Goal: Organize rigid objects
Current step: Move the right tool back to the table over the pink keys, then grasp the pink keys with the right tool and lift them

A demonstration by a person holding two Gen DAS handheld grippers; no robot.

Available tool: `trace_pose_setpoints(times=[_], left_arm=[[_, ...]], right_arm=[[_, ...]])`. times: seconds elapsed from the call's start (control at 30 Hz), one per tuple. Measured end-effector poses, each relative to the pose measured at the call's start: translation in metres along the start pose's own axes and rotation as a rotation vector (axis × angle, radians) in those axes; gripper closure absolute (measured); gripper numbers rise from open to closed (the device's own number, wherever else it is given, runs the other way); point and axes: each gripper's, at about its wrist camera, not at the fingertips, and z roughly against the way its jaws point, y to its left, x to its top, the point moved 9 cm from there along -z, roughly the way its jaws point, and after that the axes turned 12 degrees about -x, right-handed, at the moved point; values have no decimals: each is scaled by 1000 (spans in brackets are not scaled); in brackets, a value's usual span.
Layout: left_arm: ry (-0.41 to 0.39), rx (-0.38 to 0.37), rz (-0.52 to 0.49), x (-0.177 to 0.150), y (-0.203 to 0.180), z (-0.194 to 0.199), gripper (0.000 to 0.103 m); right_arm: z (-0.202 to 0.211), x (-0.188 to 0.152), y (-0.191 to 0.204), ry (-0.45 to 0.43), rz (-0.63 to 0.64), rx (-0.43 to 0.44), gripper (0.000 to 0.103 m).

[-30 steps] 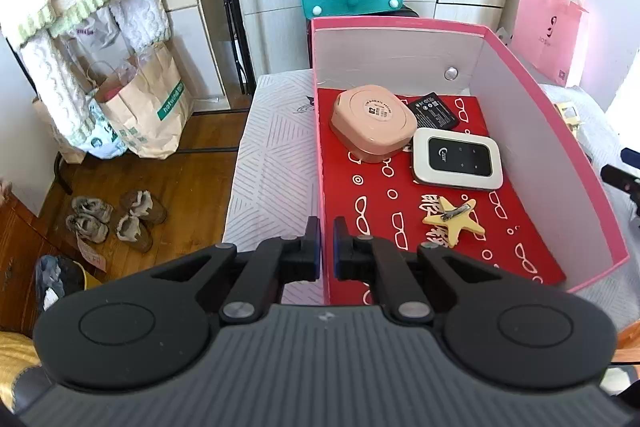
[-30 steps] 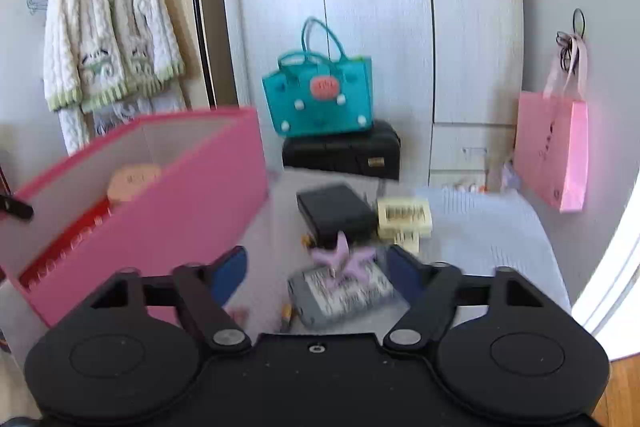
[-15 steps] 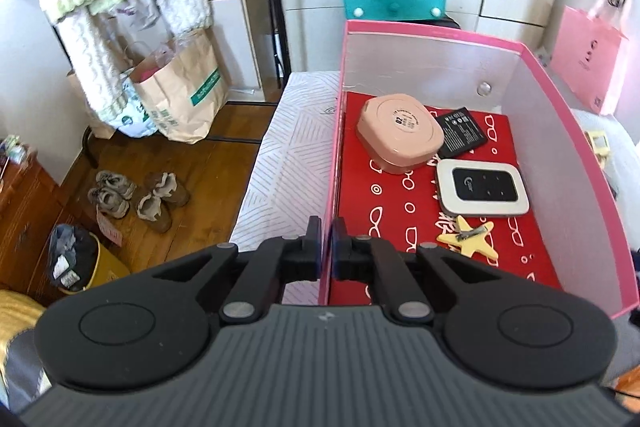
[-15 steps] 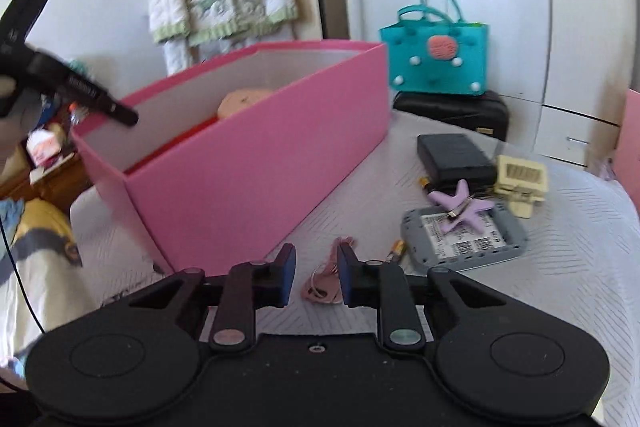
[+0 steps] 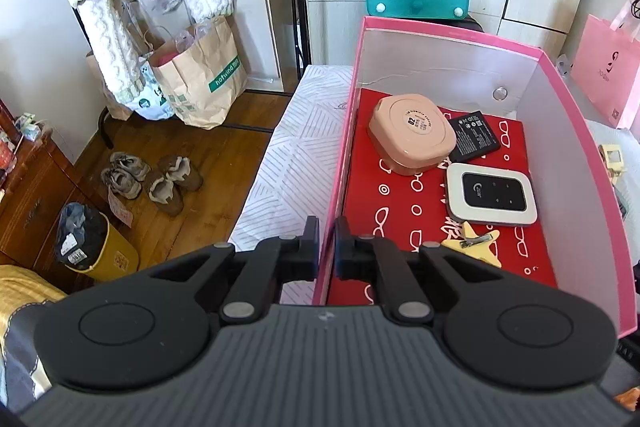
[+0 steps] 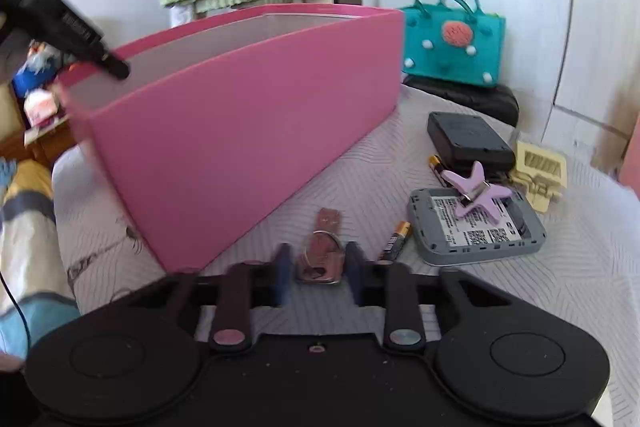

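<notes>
Pink box [image 5: 576,131] wall pinched by left gripper [image 5: 327,243] — angled downward

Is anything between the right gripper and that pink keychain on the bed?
Nothing visible. The right gripper already straddles the keychain; the battery lies just outside its right finger.

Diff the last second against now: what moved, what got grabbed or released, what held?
The right gripper came down beside the pink box and its jaws narrowed around the pink keychain on the tablecloth; whether the pads already press it is unclear. The left gripper stayed shut on the box's near wall. Items inside the box and the purple star clip on the grey device did not move.
</notes>
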Motion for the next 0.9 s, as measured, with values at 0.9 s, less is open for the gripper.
trace_pose_setpoints(times=[0.9], left_arm=[[113, -192, -277, 3, -3, -10, 97]], right_arm=[[-8, 7, 0, 34, -85, -220, 50]])
